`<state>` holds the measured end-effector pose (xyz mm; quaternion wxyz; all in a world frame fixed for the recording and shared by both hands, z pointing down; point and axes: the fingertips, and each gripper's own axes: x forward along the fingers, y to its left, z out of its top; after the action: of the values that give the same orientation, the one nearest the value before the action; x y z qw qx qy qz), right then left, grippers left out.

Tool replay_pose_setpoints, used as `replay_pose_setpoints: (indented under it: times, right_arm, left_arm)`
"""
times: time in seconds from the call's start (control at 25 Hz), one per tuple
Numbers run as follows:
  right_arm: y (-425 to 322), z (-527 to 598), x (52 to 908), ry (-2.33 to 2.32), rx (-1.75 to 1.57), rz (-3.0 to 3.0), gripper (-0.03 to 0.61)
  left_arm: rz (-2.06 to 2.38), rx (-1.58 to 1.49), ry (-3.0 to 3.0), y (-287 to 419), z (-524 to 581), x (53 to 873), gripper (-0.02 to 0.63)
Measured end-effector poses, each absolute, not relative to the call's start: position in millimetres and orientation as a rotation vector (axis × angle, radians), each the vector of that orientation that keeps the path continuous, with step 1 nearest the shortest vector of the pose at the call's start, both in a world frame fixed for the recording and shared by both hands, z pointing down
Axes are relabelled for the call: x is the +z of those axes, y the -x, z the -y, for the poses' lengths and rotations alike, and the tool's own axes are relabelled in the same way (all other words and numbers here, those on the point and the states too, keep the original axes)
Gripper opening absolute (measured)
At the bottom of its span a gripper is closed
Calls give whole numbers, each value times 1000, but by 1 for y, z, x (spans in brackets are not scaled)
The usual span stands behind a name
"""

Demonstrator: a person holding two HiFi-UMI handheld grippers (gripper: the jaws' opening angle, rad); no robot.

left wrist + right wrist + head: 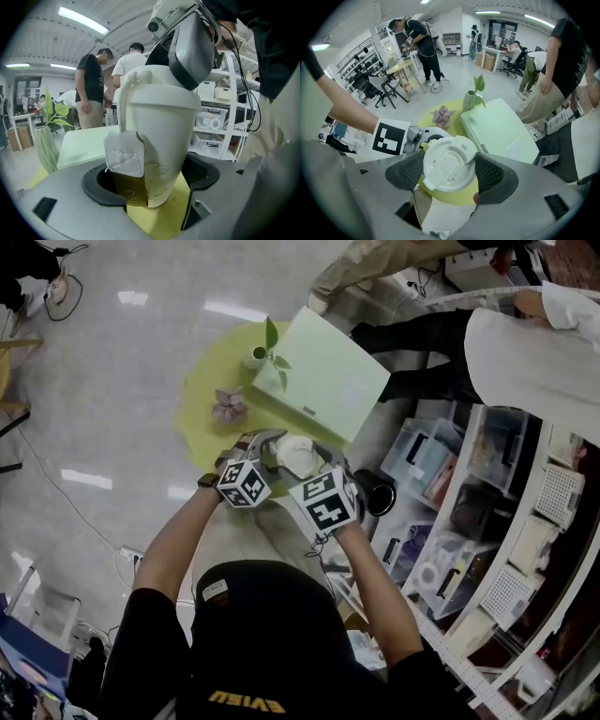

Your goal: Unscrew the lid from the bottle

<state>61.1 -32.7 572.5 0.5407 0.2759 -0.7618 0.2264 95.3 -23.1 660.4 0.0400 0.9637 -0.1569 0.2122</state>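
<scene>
the white bottle was held upright between the jaws of the left claw, which were closed on its sides low down, and a brown strap was seen hanging down its front. the lid was on the bottle and was clamped from above by the right claw, with one pad pressed on each side of it. the bottle was kept over the near edge of the yellow table, near a green board and a small plant.

Round yellow table, potted plant, flower, perhaps box
</scene>
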Motion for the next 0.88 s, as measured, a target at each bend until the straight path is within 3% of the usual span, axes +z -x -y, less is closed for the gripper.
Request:
replay_pose_setpoints:
  times: [0.36,0.88]
  right_arm:
    - [-57,28,572,-401,360,1808,341]
    - [-56,4,575,328,-242,1748,342]
  left_arm:
    - [452,642,-2951,-96,23,661,387]
    - [398,664,-2944,-95,21,663,387]
